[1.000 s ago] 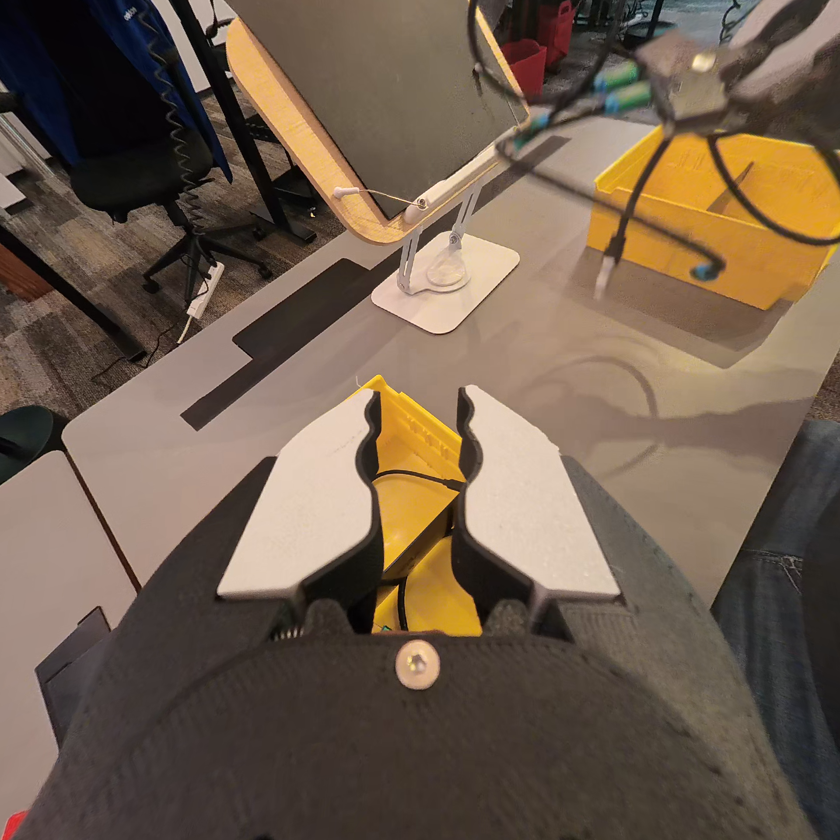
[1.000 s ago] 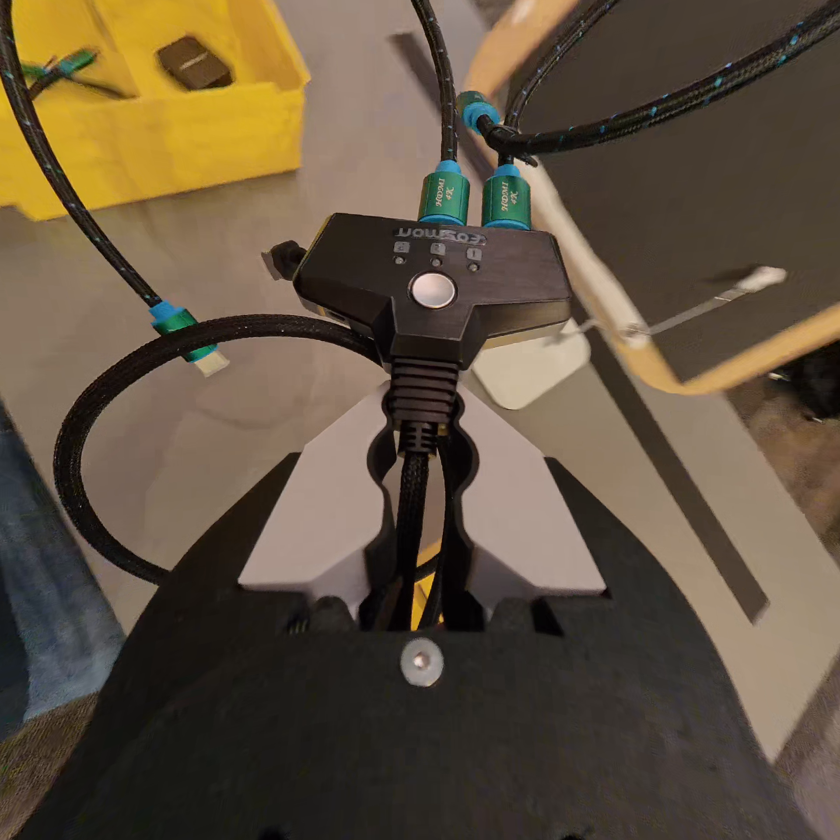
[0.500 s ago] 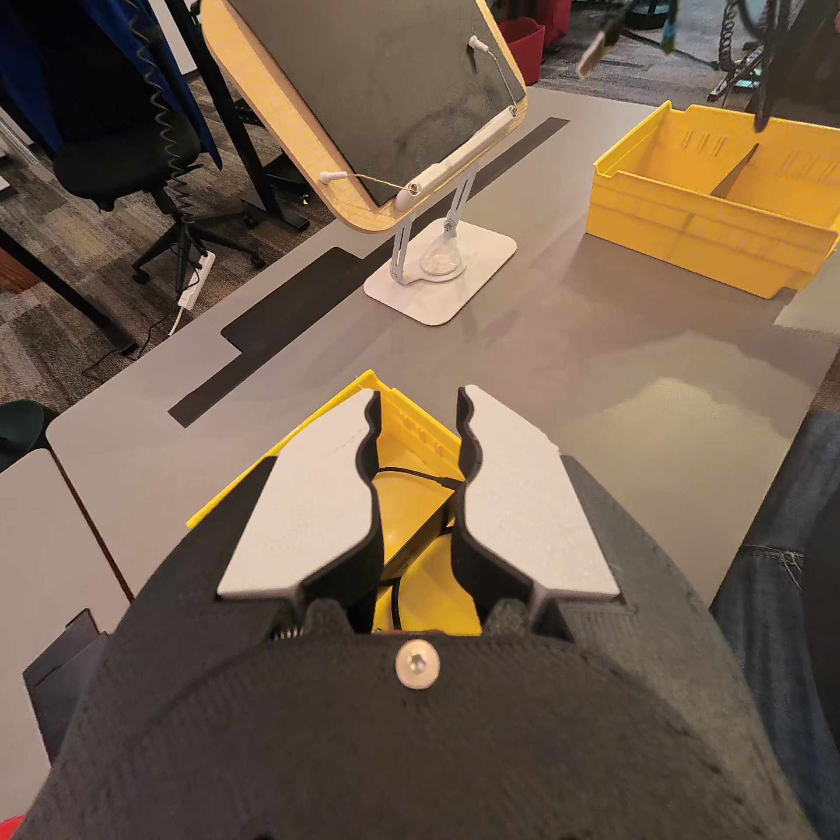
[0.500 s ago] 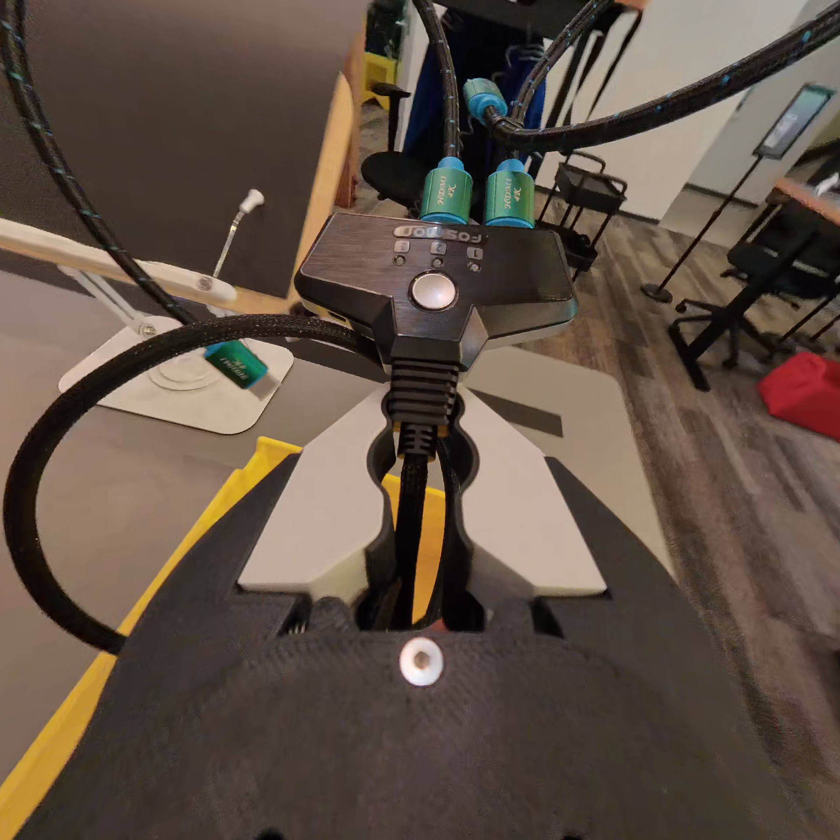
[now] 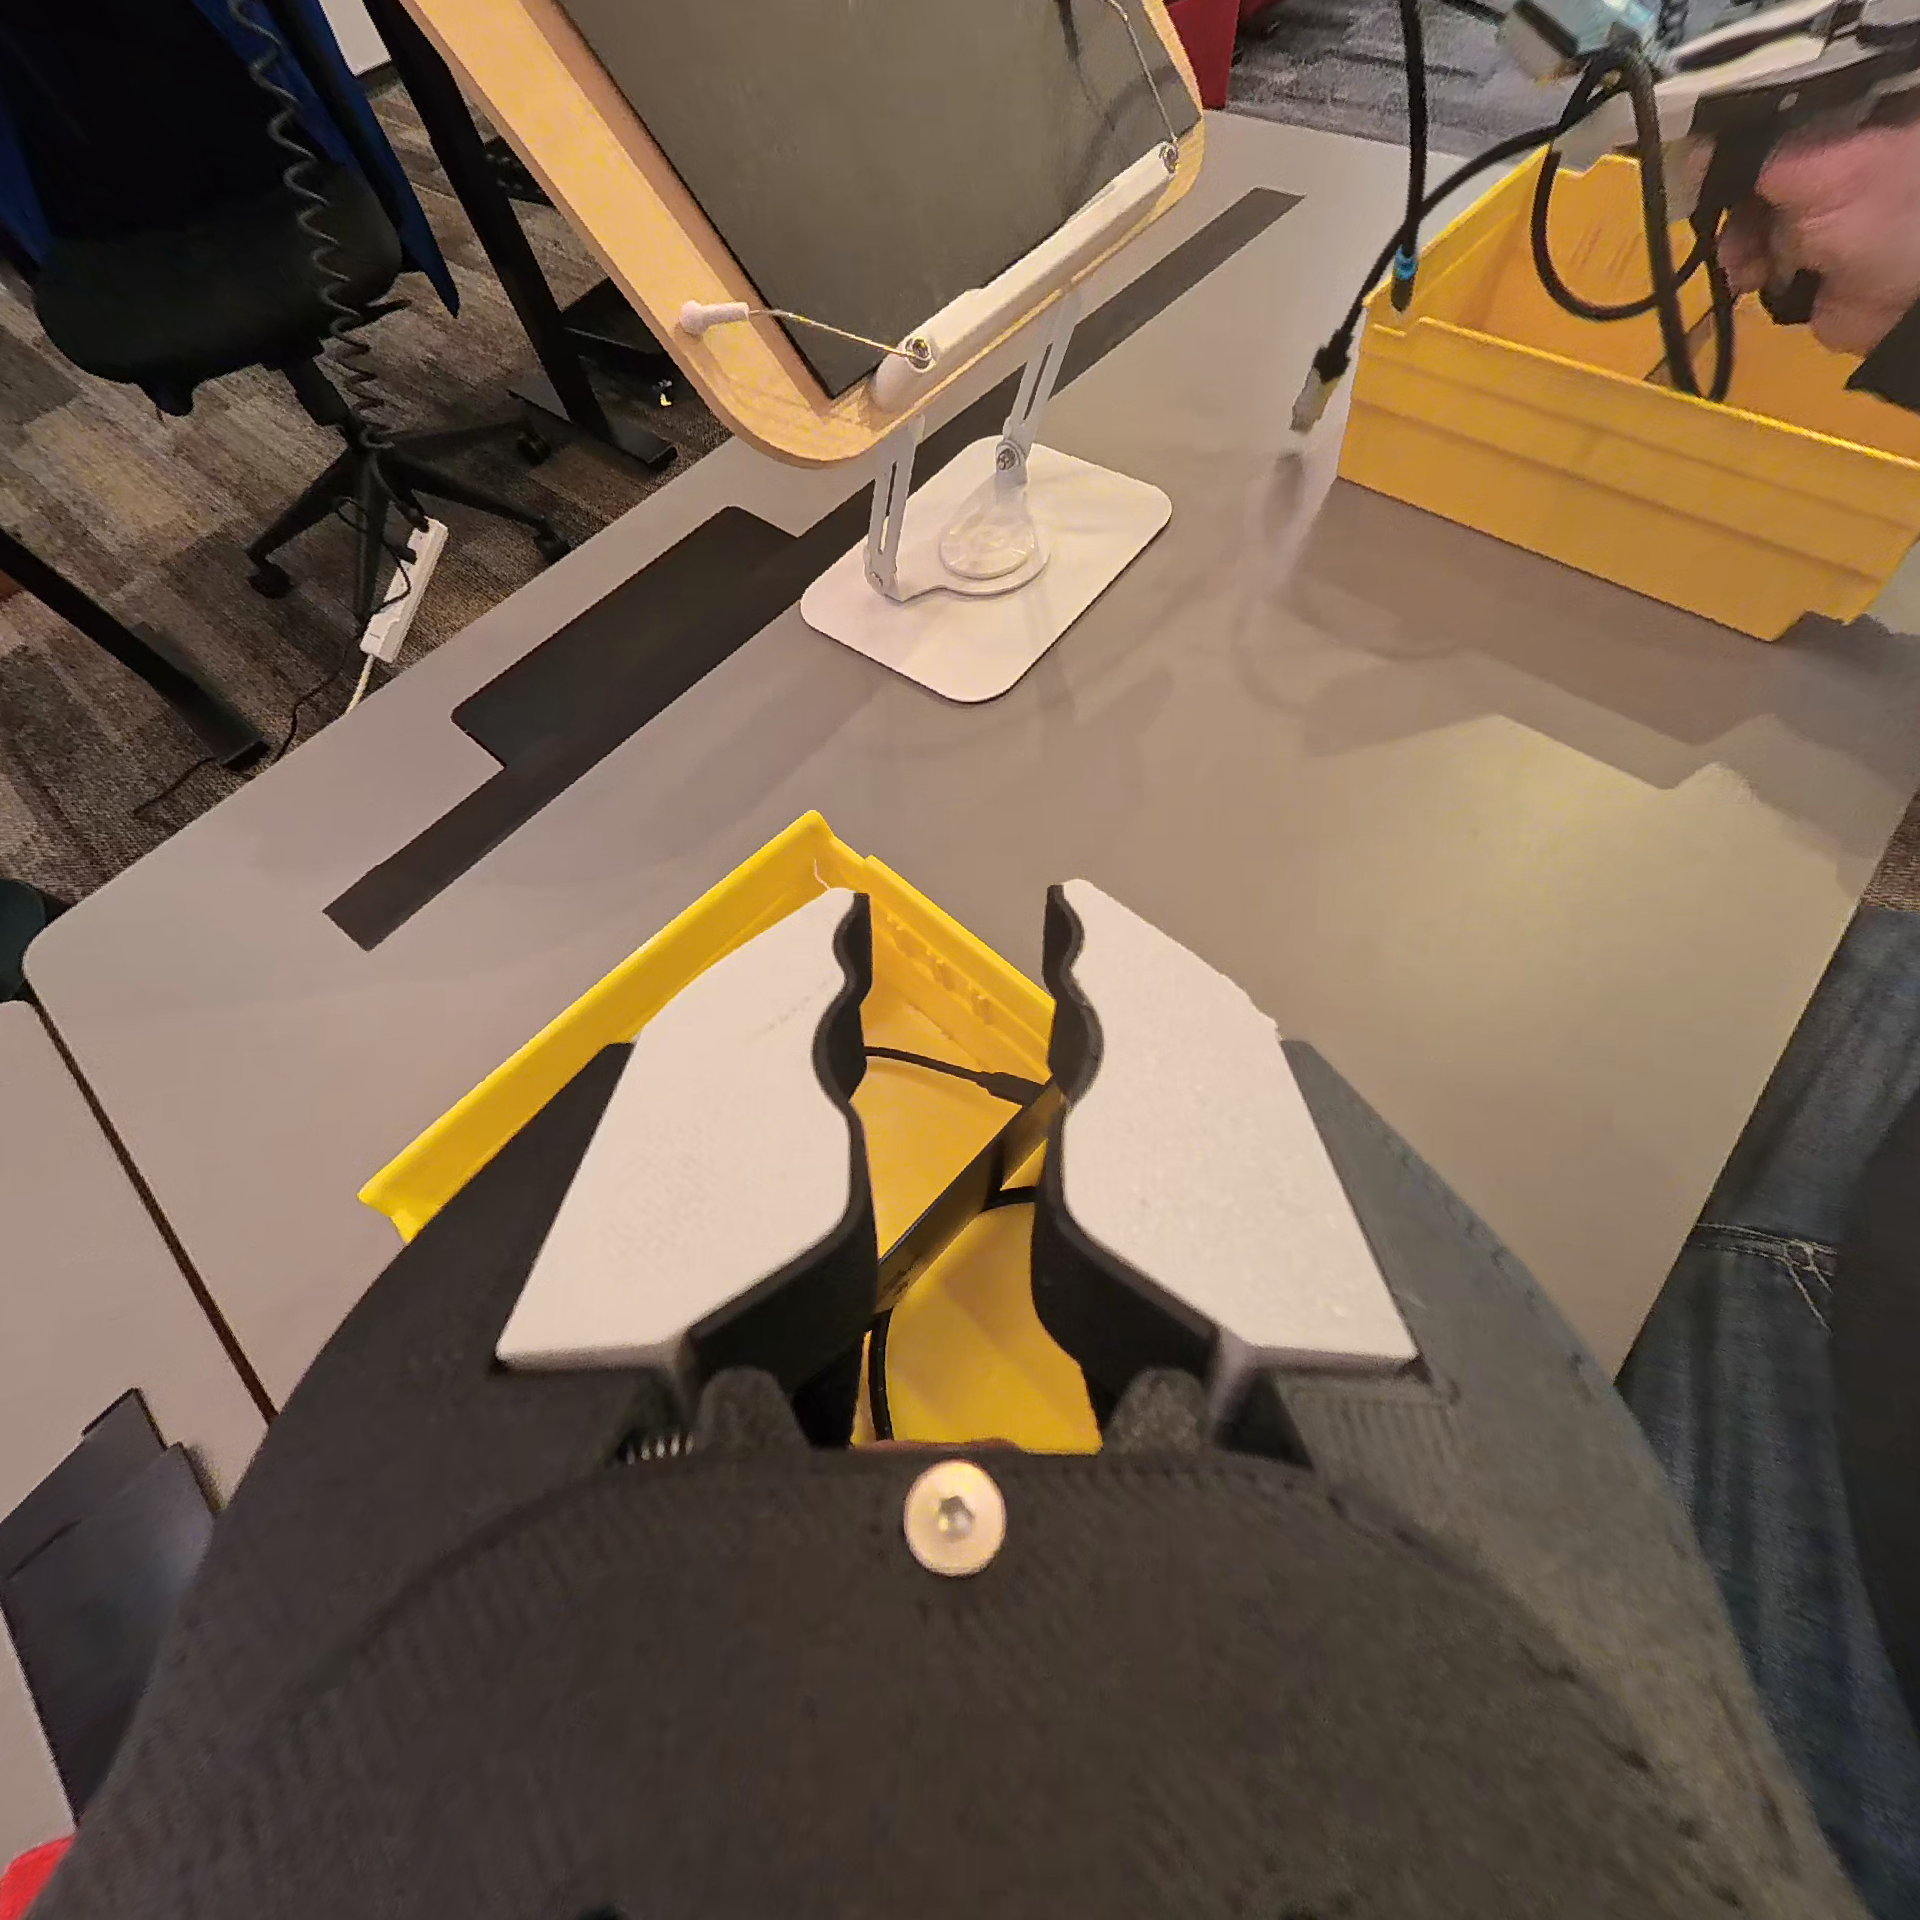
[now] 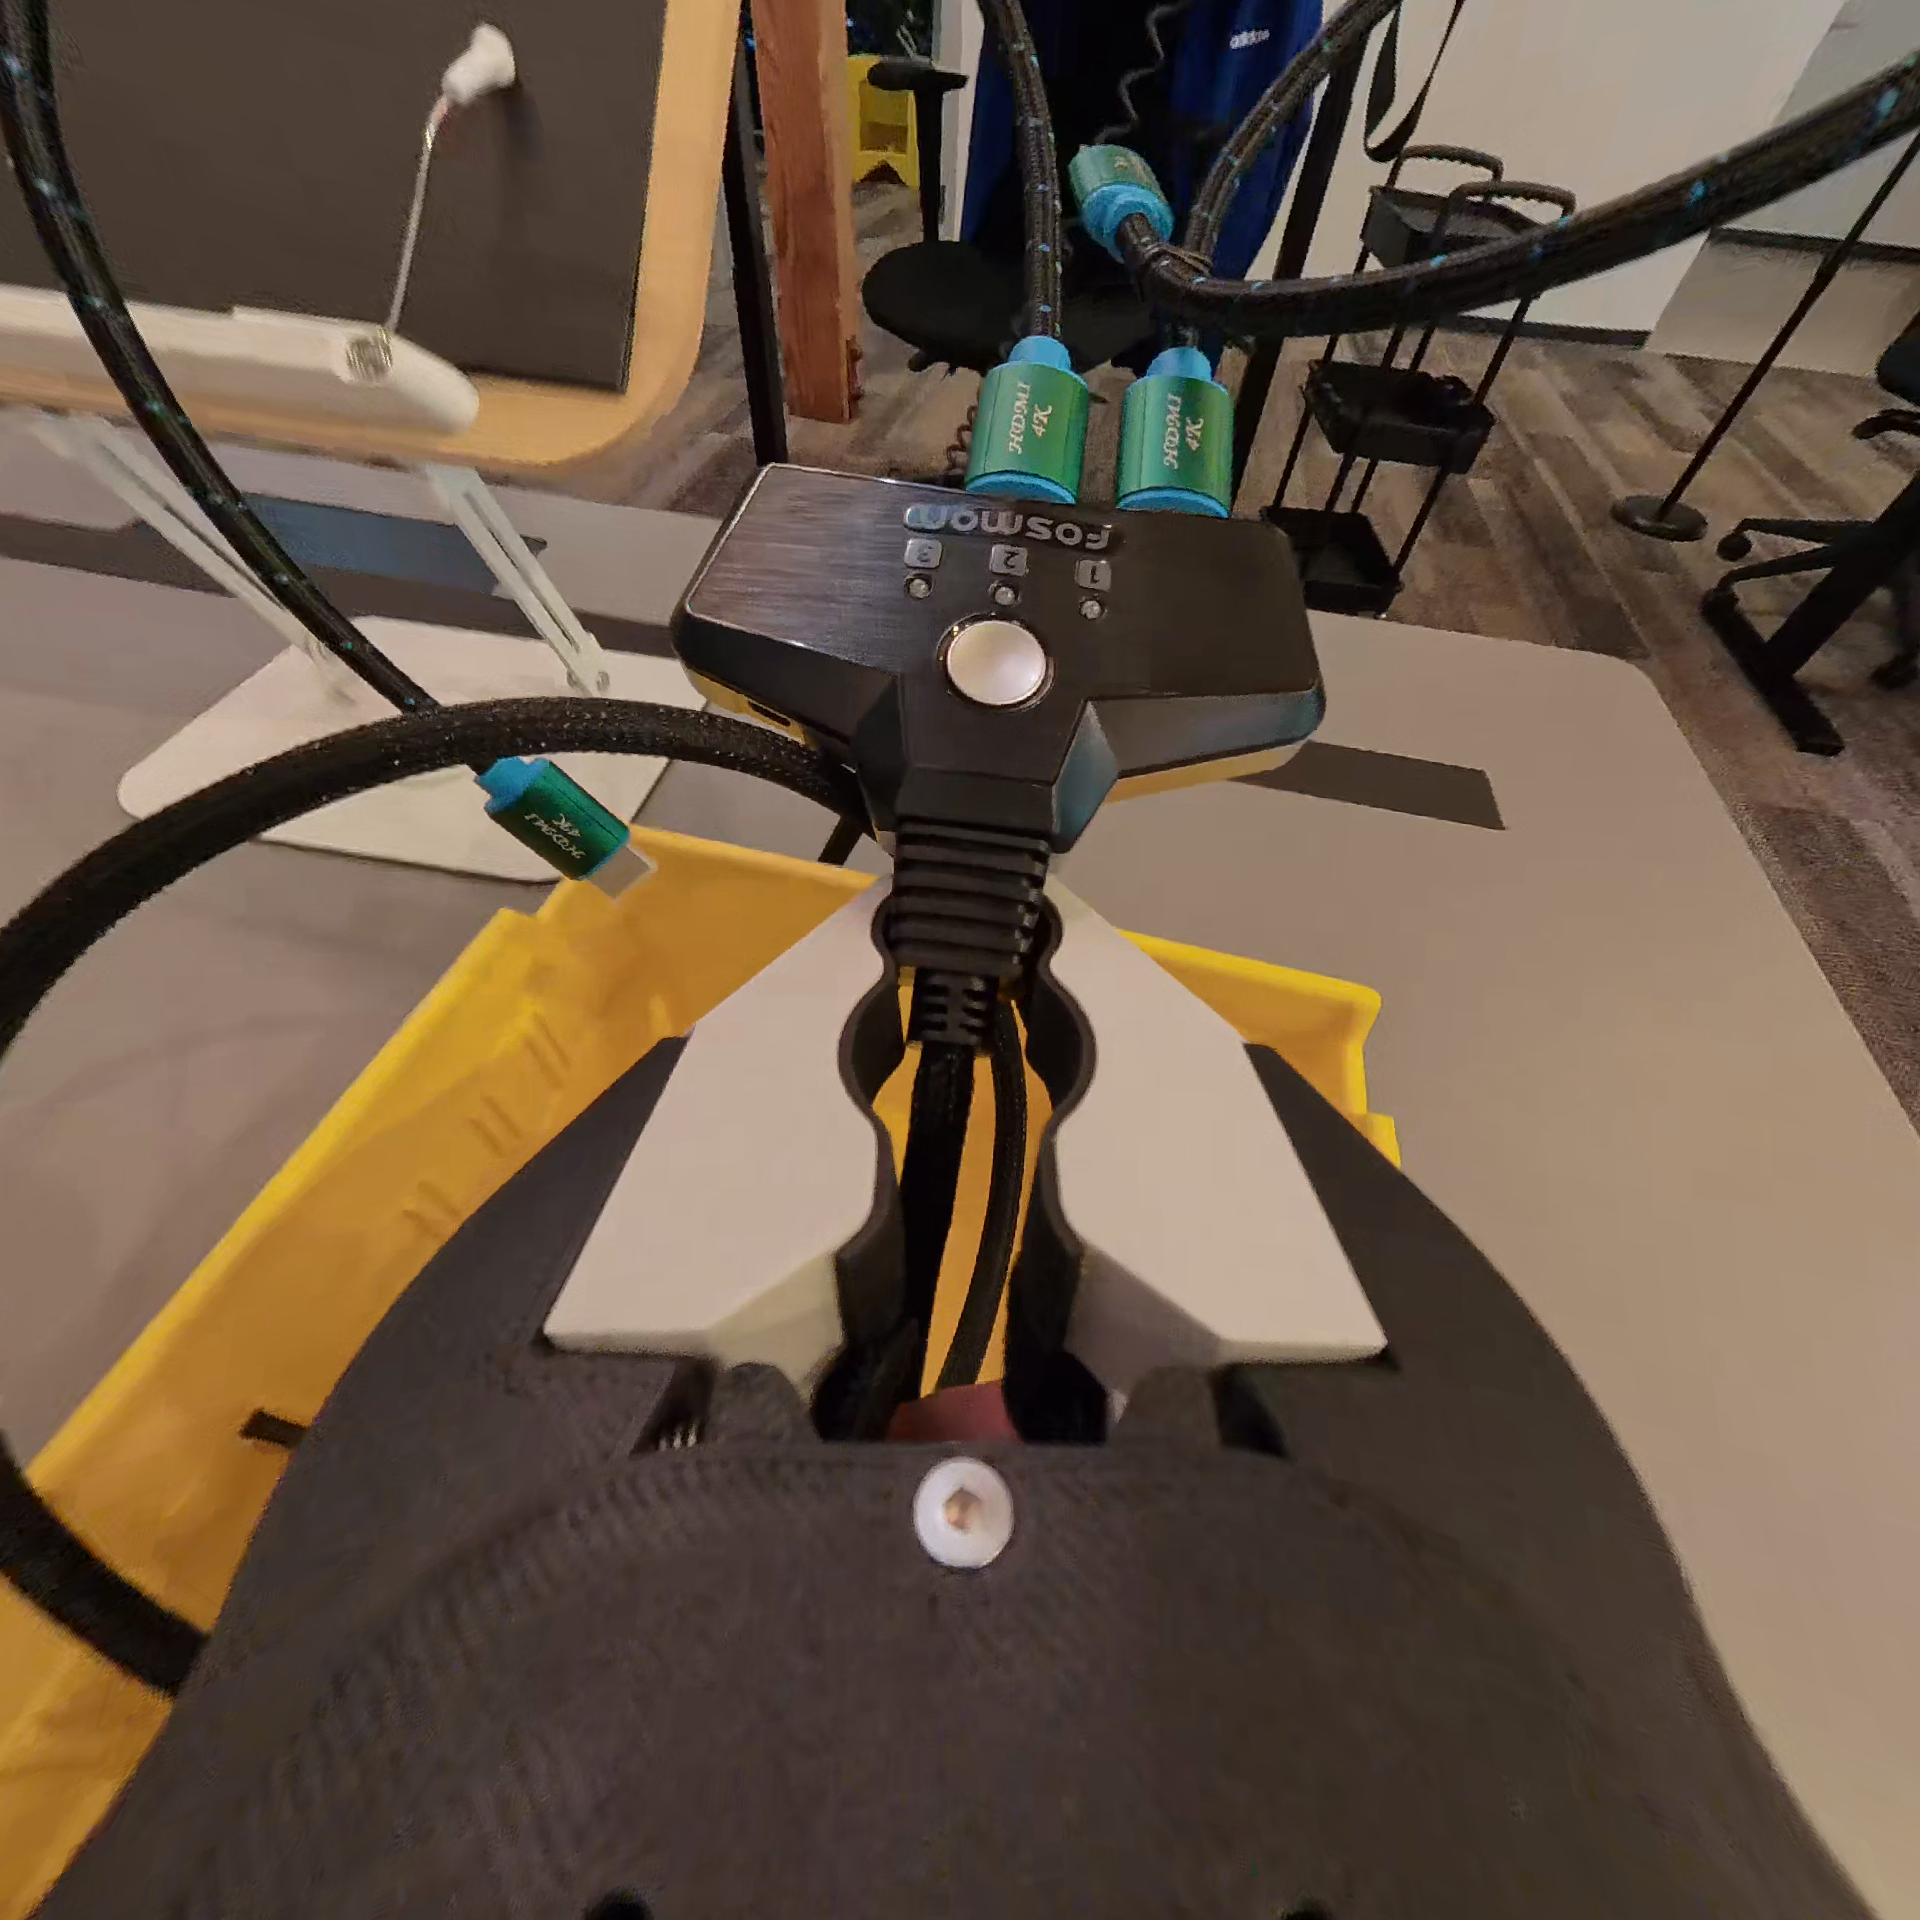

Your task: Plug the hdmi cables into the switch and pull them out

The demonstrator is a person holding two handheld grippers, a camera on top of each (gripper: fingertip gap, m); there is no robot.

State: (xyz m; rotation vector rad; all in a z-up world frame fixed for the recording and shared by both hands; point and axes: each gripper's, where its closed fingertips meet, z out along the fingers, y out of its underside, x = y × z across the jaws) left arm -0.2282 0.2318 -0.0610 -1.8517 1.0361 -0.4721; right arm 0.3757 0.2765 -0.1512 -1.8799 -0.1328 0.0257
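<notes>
My right gripper (image 6: pixel 966 914) is shut on the ribbed cable tail of the black HDMI switch (image 6: pixel 997 623) and holds it in the air above a yellow bin (image 6: pixel 499 1039). Two green HDMI plugs (image 6: pixel 1023 426) (image 6: pixel 1174 442) sit in the switch's far ports. A third green plug (image 6: pixel 561 831) hangs loose at the left on its braided cable. My left gripper (image 5: pixel 951 914) is open with nothing between its pads, above a second yellow bin (image 5: pixel 644 987) that holds a thin black cable. The left wrist view shows the right gripper (image 5: pixel 1662 73) at top right with cables dangling over the far bin (image 5: pixel 1558 447).
A dark board with a wooden frame (image 5: pixel 883 156) stands tilted on a white base (image 5: pixel 987 582) at the back of the grey table (image 5: pixel 1351 831). A person's leg in jeans (image 5: pixel 1787 1351) is at the right edge. Office chairs and a cart stand beyond the table. The left gripper's tips are roughly 60 cm from the right gripper's.
The right gripper swung round with the switch, keeping its grip, and now hangs over the far yellow bin. The loose plug swung with it. The left gripper has barely moved and stays open.
</notes>
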